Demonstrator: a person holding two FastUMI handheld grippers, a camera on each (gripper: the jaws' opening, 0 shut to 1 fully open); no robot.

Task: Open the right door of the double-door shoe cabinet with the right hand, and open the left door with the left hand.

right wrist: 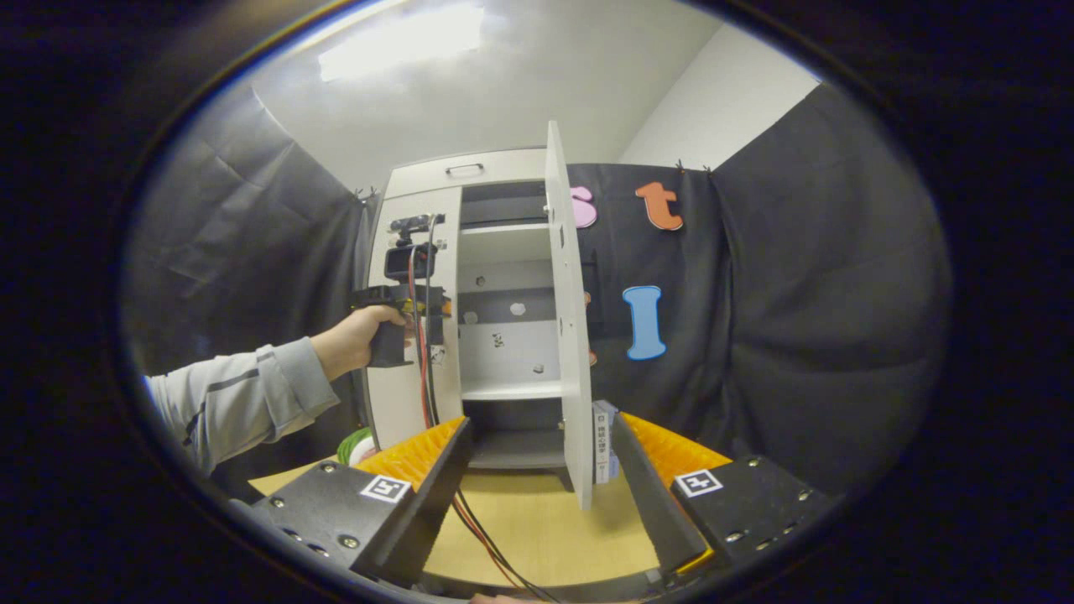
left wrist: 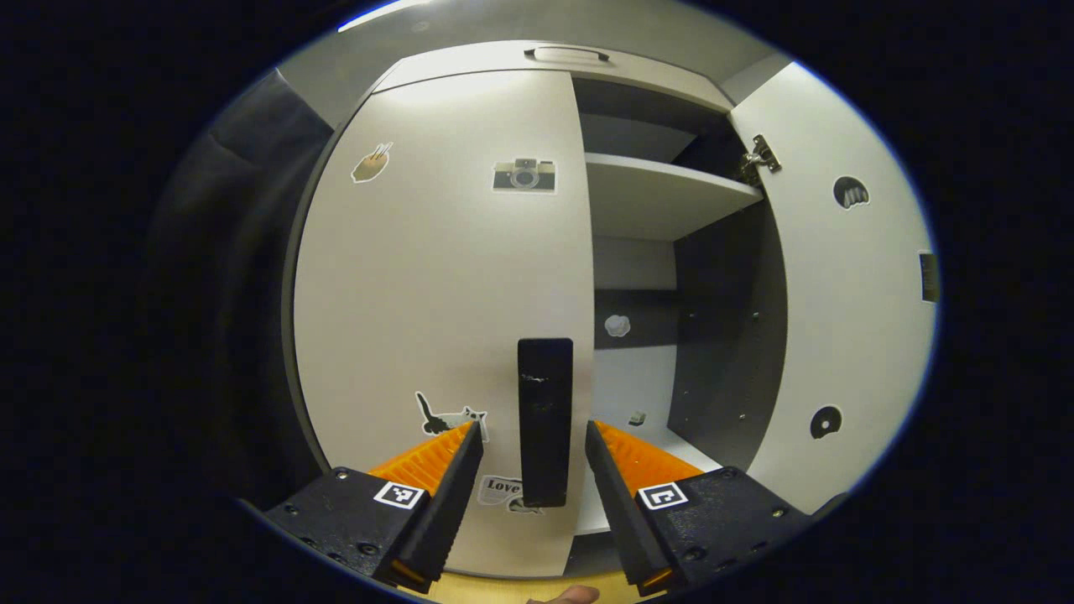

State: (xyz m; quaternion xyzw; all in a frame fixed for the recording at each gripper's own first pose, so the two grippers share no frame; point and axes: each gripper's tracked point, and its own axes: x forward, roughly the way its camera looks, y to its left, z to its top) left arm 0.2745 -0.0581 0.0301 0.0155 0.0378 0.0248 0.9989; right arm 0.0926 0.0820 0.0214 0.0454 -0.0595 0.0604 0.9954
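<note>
The white shoe cabinet's left door is closed and carries several stickers. Its upright black handle shows between the fingers of my left gripper, which is open with a gap on each side of the handle. The right door is swung wide open, baring a shelf and the dark interior. In the right gripper view the cabinet stands farther off, the right door edge-on. A hand holds the left gripper at the left door. My right gripper is open and holds nothing.
A drawer with a handle tops the cabinet. The cabinet stands on a light wooden surface, crossed by red and black cables. A small box stands by the open door's foot. Black cloth hangs on both sides.
</note>
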